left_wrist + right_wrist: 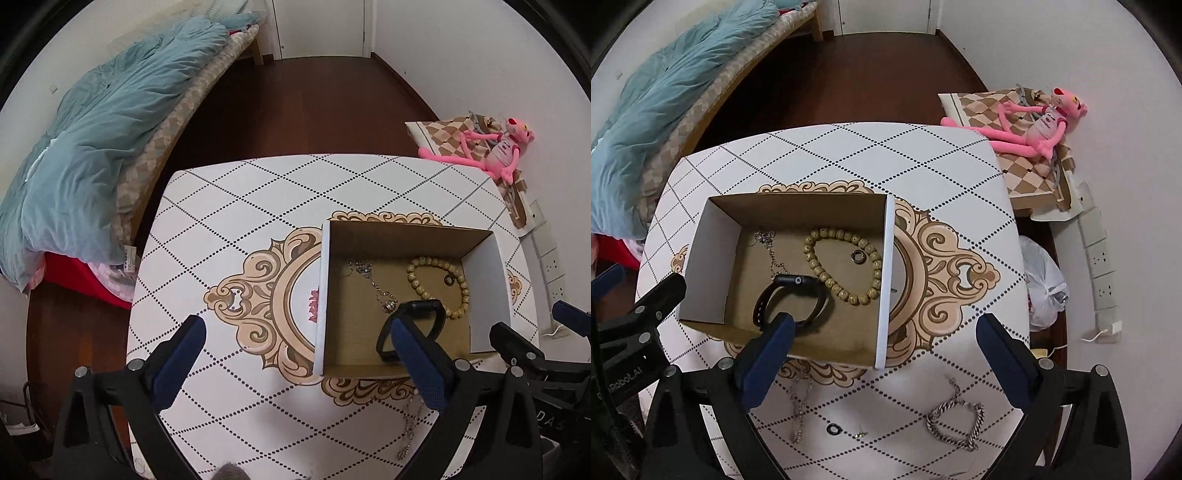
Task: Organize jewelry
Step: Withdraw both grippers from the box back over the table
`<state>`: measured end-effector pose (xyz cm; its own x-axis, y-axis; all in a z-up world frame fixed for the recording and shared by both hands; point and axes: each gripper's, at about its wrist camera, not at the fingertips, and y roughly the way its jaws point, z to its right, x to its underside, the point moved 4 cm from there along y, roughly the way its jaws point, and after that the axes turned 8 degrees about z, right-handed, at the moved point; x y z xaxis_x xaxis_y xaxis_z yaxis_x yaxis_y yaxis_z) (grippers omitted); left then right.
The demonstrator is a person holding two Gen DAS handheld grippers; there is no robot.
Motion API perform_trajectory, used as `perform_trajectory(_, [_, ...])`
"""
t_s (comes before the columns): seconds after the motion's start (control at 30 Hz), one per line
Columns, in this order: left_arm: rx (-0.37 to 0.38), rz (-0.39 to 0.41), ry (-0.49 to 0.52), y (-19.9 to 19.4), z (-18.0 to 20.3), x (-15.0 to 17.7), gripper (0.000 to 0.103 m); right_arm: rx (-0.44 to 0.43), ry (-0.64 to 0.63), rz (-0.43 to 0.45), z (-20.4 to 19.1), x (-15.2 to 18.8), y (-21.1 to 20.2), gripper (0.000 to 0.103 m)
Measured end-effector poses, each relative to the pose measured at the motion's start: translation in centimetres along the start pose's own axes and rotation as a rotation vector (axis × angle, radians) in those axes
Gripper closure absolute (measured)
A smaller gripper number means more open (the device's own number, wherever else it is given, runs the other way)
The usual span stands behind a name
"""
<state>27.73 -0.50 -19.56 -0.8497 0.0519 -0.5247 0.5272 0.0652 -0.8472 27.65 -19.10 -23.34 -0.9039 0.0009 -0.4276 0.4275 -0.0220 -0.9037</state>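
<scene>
A shallow cardboard box (882, 280), white outside and plain brown inside, sits open-topped on the table (923, 155). On its floor lie a bracelet of round, speckled tan wooden beads (842, 266), a small dark metal ring (857, 256) inside the bracelet's loop, a thin silvery chain with a pendant (373, 284), and a black watch (792, 301) with a smooth rubbery strap curled into an oval.

More pieces lie on the table just outside the box, on the near side: a chunky silver link bracelet (955, 421) bent into a rough heart shape, a fine pale chain (798, 410) stretched lengthwise, a small black ring (833, 429) and a tiny gold-coloured piece (860, 435) whose form is too small to make out.

The left claw (295, 360) is spread wide and holds nothing; its blue padded fingers are mounted on black plastic arms, one hanging over the box's near edge. The right claw (884, 354) is likewise wide apart and empty, above the loose pieces.

The table has a glossy white top printed with a dotted diamond grid and a beige scrolled medallion. Beyond it stands a bed (173, 122) with a rumpled teal quilt (92, 147), and a pink plush toy (1030, 125) lies on a checked cloth (1027, 173).
</scene>
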Motion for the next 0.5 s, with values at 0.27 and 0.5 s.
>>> perform_trajectory(0.27, [0.014,0.049,-0.014,-3.4,0.0,-0.1,0.000,0.014,0.009,0.062,0.3,0.4,-3.3,0.003])
perform_trajectory(0.5, [0.049,0.113,-0.028,-8.0,-0.1,-0.2,0.000,0.027,0.015,0.166,0.6,0.5,-8.6,0.003])
